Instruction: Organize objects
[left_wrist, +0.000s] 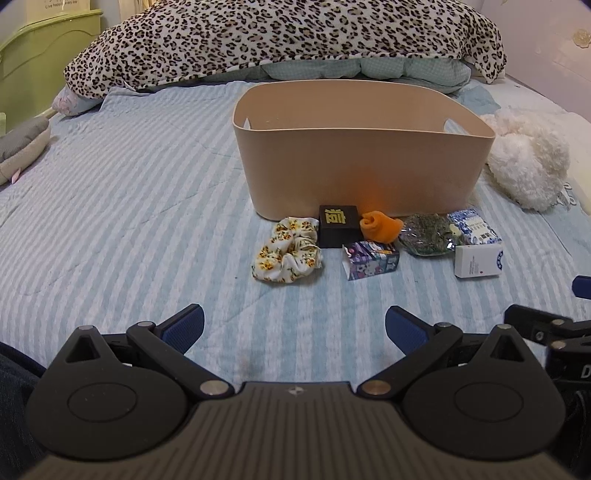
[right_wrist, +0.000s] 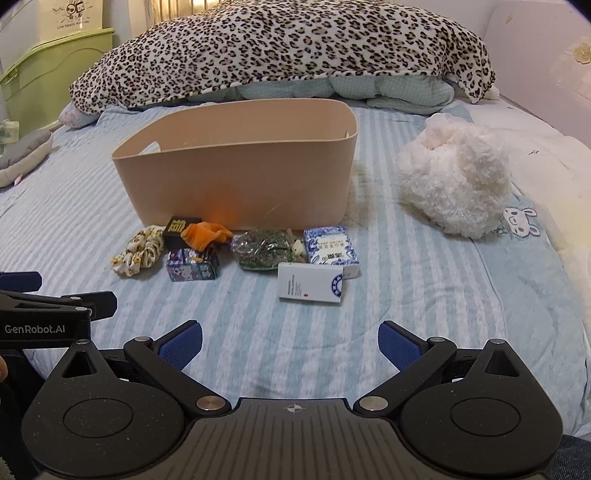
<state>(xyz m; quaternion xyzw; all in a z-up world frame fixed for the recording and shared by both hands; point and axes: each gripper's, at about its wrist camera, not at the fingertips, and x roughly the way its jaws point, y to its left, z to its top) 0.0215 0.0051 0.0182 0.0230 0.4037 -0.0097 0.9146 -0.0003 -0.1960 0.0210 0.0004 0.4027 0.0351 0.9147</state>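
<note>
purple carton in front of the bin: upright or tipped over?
Tipped. The purple carton lies on its long side on the striped bedspread, printed face up, in front of the beige bin.

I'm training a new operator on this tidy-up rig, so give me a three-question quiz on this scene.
1. True or false: the left gripper and right gripper are both open and hold nothing.
2. Which item lies nearest the right gripper? A) floral fabric scrunchie B) white flat carton with a blue emblem C) fluffy white plush toy
3. Fill in: the small items lie on the striped blue bedspread, in front of the beige plastic ____.

Key: 1 true; 2 B; 3 bin.
</note>
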